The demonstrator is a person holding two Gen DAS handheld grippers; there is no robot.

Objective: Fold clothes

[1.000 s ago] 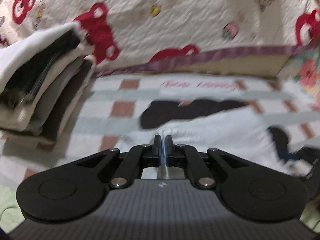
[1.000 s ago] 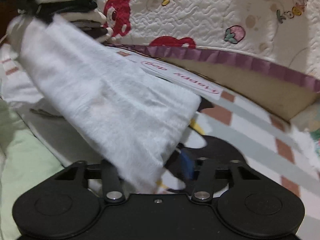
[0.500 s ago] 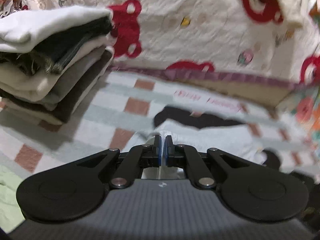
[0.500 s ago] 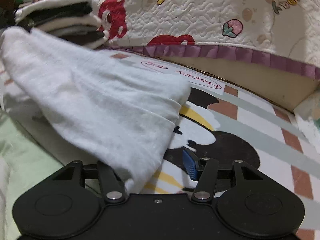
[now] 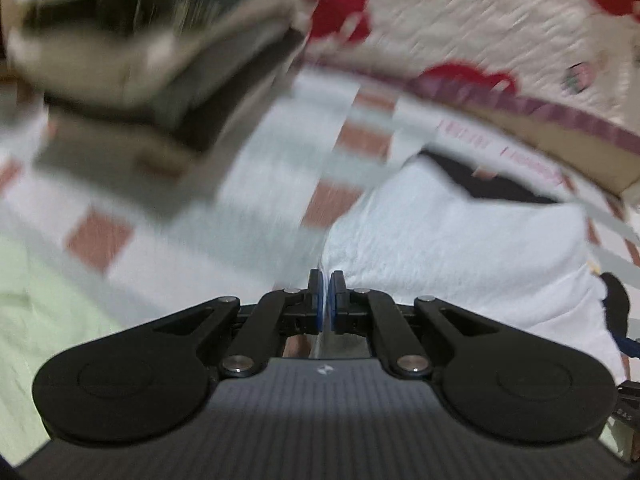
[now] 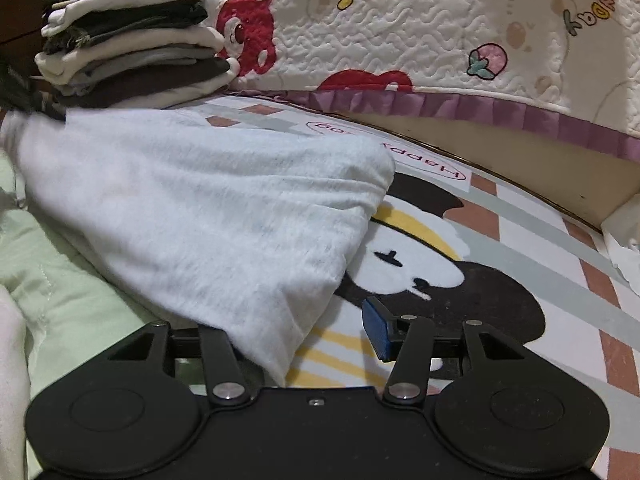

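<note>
A folded white garment [image 6: 224, 216] hangs between the two grippers over the checked mat. My left gripper [image 5: 325, 298] is shut on one corner of it; the cloth [image 5: 460, 248] spreads to the right in the blurred left wrist view. My right gripper [image 6: 304, 332] is open; its right blue pad [image 6: 376, 330] shows and the garment's near edge drapes over and hides the left finger. A stack of folded clothes [image 6: 136, 52] sits at the far left, close in the left wrist view [image 5: 132, 60].
A checked mat with a cartoon dog print [image 6: 440, 264] covers the surface. A quilted bear-print blanket with a purple trim [image 6: 400, 40] rises behind. A pale green quilt [image 6: 68, 264] lies at the near left.
My left gripper has swung left toward the clothes stack, carrying the garment's corner. My right gripper has opened wider and the garment has sunk lower onto the mat.
</note>
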